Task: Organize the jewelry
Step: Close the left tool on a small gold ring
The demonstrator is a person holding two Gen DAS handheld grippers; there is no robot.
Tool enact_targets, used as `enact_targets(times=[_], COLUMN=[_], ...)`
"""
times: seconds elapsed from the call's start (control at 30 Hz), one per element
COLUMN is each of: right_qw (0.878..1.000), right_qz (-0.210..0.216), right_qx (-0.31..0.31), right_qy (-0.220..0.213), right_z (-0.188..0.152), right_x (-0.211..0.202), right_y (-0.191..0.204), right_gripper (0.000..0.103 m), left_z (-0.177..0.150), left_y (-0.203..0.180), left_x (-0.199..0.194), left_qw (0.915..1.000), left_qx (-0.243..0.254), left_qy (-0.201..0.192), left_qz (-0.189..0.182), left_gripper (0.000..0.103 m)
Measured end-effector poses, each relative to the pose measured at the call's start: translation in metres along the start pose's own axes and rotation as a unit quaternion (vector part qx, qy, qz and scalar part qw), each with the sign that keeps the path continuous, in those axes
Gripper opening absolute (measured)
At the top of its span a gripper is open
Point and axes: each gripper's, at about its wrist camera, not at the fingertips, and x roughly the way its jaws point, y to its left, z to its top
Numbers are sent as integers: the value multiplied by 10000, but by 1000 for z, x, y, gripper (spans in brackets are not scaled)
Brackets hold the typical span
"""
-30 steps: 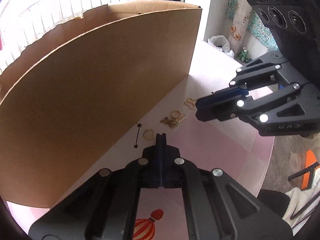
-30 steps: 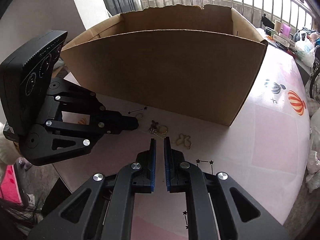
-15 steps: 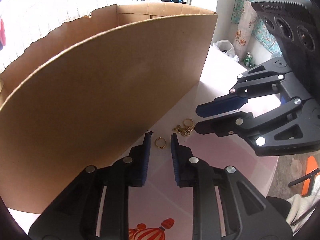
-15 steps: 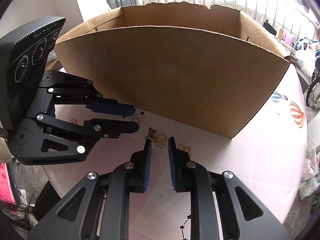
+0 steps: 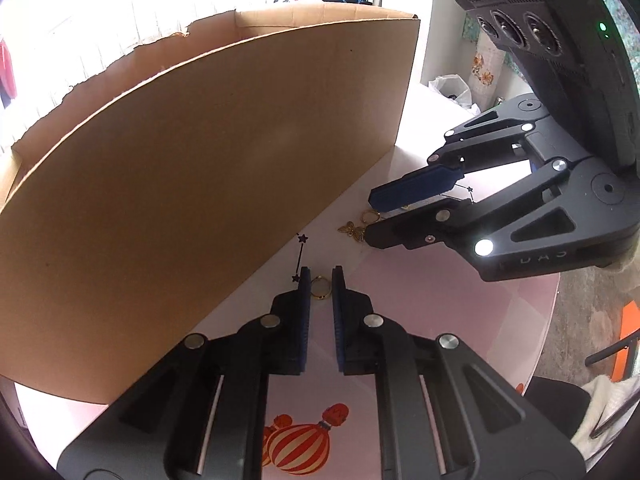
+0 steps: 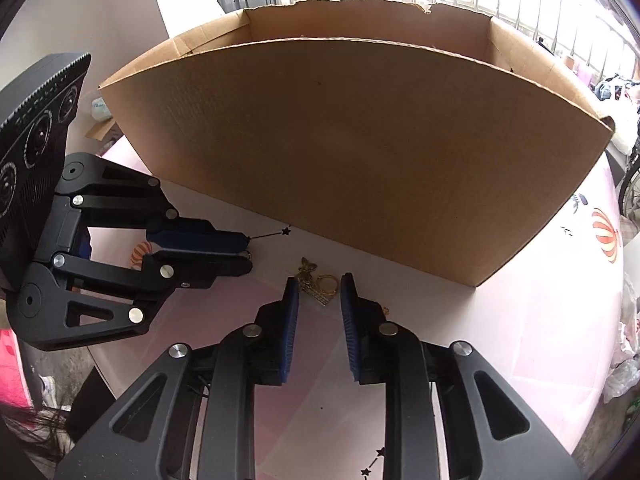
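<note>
A small gold ring lies on the pink table between the tips of my open left gripper, not clamped. A gold butterfly charm with rings lies further on, by my right gripper. In the right wrist view this gold cluster lies between the tips of my open right gripper, untouched. My left gripper shows there at the left, the ring mostly hidden at its tips. Another gold piece peeks out behind the right finger.
A large open cardboard box stands right behind the jewelry; its front wall fills the view. The pink table has balloon prints and star marks. The table's edge runs at the right.
Both grippers have opened and moved forward and down. The left one now straddles the ring; the right one now straddles the butterfly cluster.
</note>
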Motion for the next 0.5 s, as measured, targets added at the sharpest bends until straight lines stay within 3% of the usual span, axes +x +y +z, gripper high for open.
enact_targets(times=[0.1, 0.27, 0.43, 0.5], right_qw=[9993, 9998, 9995, 9993], right_qz=[-312, -191, -248, -215], right_qx=[-202, 55, 166, 279], right_qy=[-1, -15, -40, -82], right_z=[3, 9, 6, 0], right_x=[2, 5, 1, -3], right_y=[12, 12, 16, 13], right_gripper=[20, 8, 6, 6], left_z=[-1, 4, 2, 1], left_y=[-1, -7, -6, -3], left_x=[-2, 2, 2, 0], left_qw=[10000, 10000, 10000, 10000], left_qx=[21, 81, 23, 11], left_qy=[-3, -5, -23, -38], left_qz=[23, 25, -11, -7], left_gripper=[9, 9, 9, 5])
